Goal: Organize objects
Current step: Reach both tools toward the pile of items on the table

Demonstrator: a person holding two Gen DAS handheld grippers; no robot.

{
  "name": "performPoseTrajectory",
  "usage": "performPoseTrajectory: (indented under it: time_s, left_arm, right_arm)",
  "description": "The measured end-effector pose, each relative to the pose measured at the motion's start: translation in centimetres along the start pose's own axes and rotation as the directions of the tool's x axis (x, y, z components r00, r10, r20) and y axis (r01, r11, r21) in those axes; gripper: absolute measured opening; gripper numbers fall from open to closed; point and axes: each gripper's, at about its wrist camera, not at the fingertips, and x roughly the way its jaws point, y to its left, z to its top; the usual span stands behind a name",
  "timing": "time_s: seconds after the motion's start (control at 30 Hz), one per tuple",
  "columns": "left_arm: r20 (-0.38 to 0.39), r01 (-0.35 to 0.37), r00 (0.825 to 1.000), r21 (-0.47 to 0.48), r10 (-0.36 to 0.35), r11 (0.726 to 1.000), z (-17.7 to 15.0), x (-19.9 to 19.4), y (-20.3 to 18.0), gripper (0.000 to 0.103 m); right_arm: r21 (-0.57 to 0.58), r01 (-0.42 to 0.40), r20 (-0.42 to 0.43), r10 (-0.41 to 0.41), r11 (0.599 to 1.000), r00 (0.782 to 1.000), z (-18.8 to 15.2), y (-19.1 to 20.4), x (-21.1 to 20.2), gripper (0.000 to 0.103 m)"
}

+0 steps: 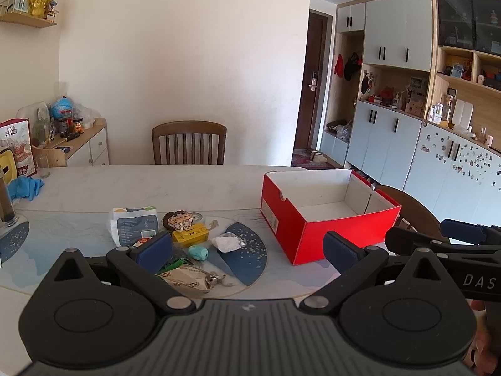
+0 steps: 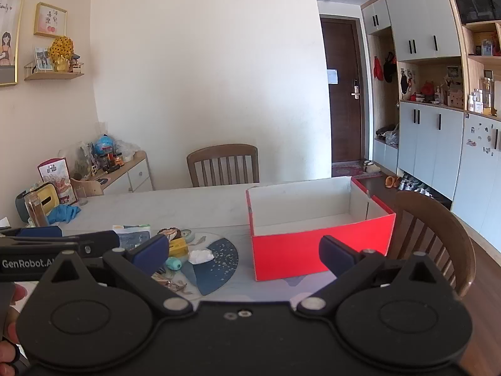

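A pile of small objects lies on the table's blue-and-white mat: a white pouch (image 1: 133, 224), a yellow box (image 1: 191, 235), a teal egg-shaped item (image 1: 198, 253), a crumpled white bag (image 1: 227, 242), a round brown cookie-like item (image 1: 178, 219) and a beige wrapper (image 1: 188, 277). An open red box (image 1: 325, 219) with a white inside stands empty to their right; it also shows in the right wrist view (image 2: 319, 244). My left gripper (image 1: 247, 249) is open and empty above the pile. My right gripper (image 2: 244, 253) is open and empty, in front of the red box.
A white marble table (image 1: 156, 185) holds blue gloves (image 1: 25, 188) and a glass (image 1: 6, 200) at far left. Wooden chairs stand at the far side (image 1: 189, 142) and at the right (image 2: 435, 235). A sideboard (image 2: 125, 175) with clutter stands on the left, and cabinets (image 2: 438, 144) line the right wall.
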Motion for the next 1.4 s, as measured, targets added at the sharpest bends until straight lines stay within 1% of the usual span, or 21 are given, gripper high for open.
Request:
performPoseTrajectory:
  time_s: [0.13,0.27,0.43,0.53,0.63,0.87,1.03,1.13,1.23,1.27,1.33,1.4]
  left_arm:
    - [-0.014,-0.012,1.0,-0.005,0.012,1.0,-0.1,0.8,0.9,0.103]
    - [-0.03,-0.026,0.999,-0.013,0.026,1.0,0.0,2.1,2.2,0.103]
    - [-0.064,-0.016,0.998,-0.044,0.014,0.999,0.2,4.3,4.8,0.103]
    - [-0.086,-0.013,0.996,-0.049,0.009,0.999,0.5,5.9,6.4,0.103]
    - [-0.107,-0.008,0.994,-0.062,0.001,0.998,0.7,7.6,8.0,0.103]
    - [-0.154,-0.039,0.988,-0.071,0.028,0.997,1.1,12.1,12.3,0.103]
    - [-0.212,-0.06,0.976,-0.081,0.041,0.995,0.8,16.3,15.6,0.103]
    - [-0.252,-0.059,0.967,-0.083,0.036,0.995,0.1,18.8,17.3,0.103]
    - [-0.29,-0.041,0.957,-0.068,0.02,0.997,-0.5,21.2,18.3,0.103]
    - [-0.304,-0.04,0.952,-0.061,0.02,0.997,-0.7,21.9,18.6,0.103]
    - [-0.332,-0.036,0.943,-0.063,0.013,0.997,-1.2,23.2,19.2,0.103]
    - [-0.358,-0.027,0.934,-0.064,0.002,0.998,-1.7,24.2,19.4,0.103]
  right_arm:
    - [-0.005,-0.005,-0.015,0.004,1.0,1.0,-0.1,0.4,1.0,0.102]
    - [-0.01,-0.027,-0.045,0.026,1.0,0.999,-0.1,1.3,2.5,0.102]
    - [-0.036,-0.056,-0.073,0.053,0.998,0.996,0.0,3.0,4.9,0.1]
    - [-0.039,-0.071,-0.108,0.067,0.997,0.992,0.0,4.0,6.7,0.1]
    - [-0.07,-0.076,-0.142,0.065,0.995,0.988,-0.5,5.0,8.7,0.099]
    - [-0.144,-0.128,-0.245,0.09,0.981,0.965,-2.1,8.3,13.0,0.095]
    - [-0.191,-0.167,-0.299,0.105,0.967,0.949,-2.9,11.0,15.4,0.095]
    - [-0.207,-0.185,-0.341,0.107,0.961,0.934,-3.4,12.2,17.2,0.095]
    - [-0.227,-0.21,-0.385,0.11,0.951,0.916,-4.0,13.3,18.7,0.094]
    - [-0.232,-0.22,-0.403,0.112,0.948,0.908,-4.2,13.6,19.3,0.094]
    - [-0.235,-0.239,-0.434,0.118,0.942,0.893,-4.7,14.2,20.2,0.089]
    - [-0.248,-0.257,-0.456,0.121,0.934,0.882,-5.1,14.8,21.1,0.088]
